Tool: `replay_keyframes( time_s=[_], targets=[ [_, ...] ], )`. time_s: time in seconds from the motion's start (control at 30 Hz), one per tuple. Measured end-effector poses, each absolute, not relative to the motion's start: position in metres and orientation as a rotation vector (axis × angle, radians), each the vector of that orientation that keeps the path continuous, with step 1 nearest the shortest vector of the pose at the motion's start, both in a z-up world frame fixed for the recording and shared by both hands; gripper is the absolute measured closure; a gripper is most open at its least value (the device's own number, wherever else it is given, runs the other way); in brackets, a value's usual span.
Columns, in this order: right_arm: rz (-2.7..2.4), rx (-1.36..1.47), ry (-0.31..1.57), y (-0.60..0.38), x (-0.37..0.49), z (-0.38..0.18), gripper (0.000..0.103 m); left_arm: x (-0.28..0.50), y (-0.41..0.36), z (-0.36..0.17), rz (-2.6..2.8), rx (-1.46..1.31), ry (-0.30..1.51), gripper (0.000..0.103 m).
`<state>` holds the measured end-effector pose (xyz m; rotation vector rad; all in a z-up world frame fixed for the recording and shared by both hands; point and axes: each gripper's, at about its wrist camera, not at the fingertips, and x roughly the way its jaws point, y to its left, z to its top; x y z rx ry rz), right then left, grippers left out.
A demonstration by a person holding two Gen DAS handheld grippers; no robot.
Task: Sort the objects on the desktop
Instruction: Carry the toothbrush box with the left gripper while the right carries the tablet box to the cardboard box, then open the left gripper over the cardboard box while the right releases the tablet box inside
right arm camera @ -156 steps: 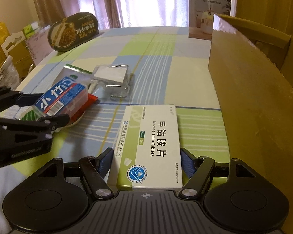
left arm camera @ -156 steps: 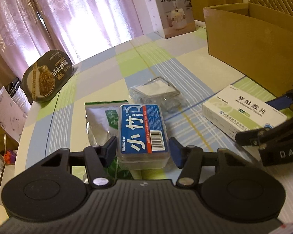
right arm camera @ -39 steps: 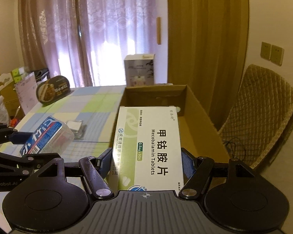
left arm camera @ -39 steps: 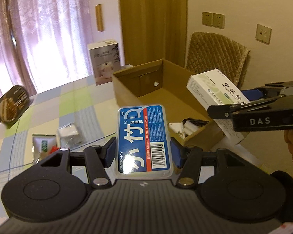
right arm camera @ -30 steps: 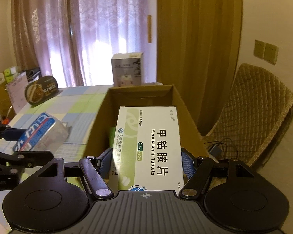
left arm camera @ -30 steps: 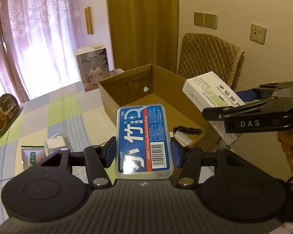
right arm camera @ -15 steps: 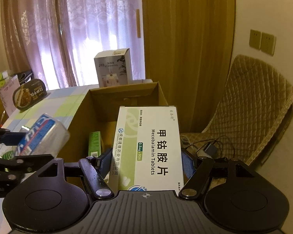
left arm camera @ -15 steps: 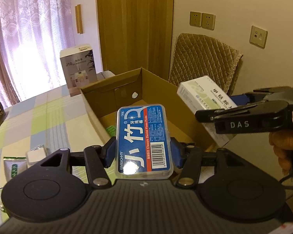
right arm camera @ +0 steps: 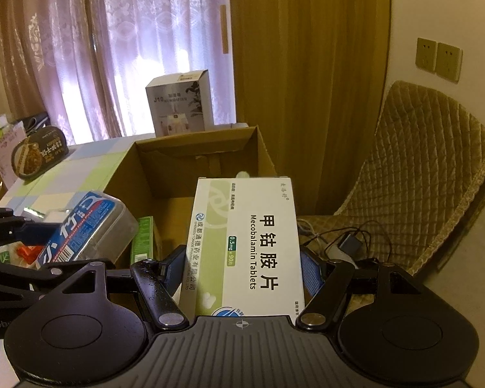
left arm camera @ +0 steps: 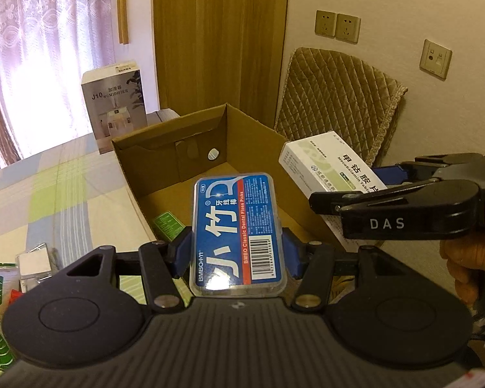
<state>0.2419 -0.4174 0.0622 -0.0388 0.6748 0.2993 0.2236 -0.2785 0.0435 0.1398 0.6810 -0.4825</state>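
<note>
Above the cardboard box (left arm camera: 190, 148), my left gripper (left arm camera: 236, 252) clamps the floss-pick case (left arm camera: 237, 229) and my right gripper (right arm camera: 242, 268) clamps the tablet box (right arm camera: 245, 245); released early, either could strike the near rim ahead and tumble outside.

left gripper (left arm camera: 237, 252) clamped, raised | right gripper (right arm camera: 242, 266) clamped, raised

The room is dim and yellowish, and most light comes through the pink curtains (left arm camera: 32, 58), where the window glows too bright to see detail. Both pictures bend at the edges and go black in the corners. A white shine sits on the floss pick box (left arm camera: 237, 229), and print on it stays sharp.
</note>
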Motion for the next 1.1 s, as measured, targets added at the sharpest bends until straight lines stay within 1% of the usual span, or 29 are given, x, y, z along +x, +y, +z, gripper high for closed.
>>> replay_keyframes(
  time_s=[0.17, 0.3, 0.53, 0.63, 0.87, 1.1],
  targets=[
    [0.299, -0.042, 0.681, -0.418, 0.245, 0.06, 0.035, 0.228, -0.279, 0.038, -0.483, 0.124, 0.691, 0.051],
    [0.303, -0.043, 0.681, -0.417, 0.246, 0.059, 0.035, 0.227, -0.274, 0.041, -0.458, 0.093, 0.687, 0.046],
    [0.317, -0.045, 0.679, -0.411, 0.247, 0.058, 0.035, 0.216, -0.258, 0.044, -0.433, 0.086, 0.676, 0.045],
    [0.324, -0.049, 0.681, -0.408, 0.249, 0.057, 0.035, 0.211, -0.252, 0.043, -0.421, 0.09, 0.673, 0.043],
    [0.335, -0.061, 0.688, -0.402, 0.254, 0.054, 0.035, 0.206, -0.245, 0.04, -0.414, 0.078, 0.689, 0.042],
    [0.338, -0.066, 0.69, -0.4, 0.256, 0.051, 0.035, 0.204, -0.243, 0.039, -0.412, 0.069, 0.689, 0.037]
  ],
)
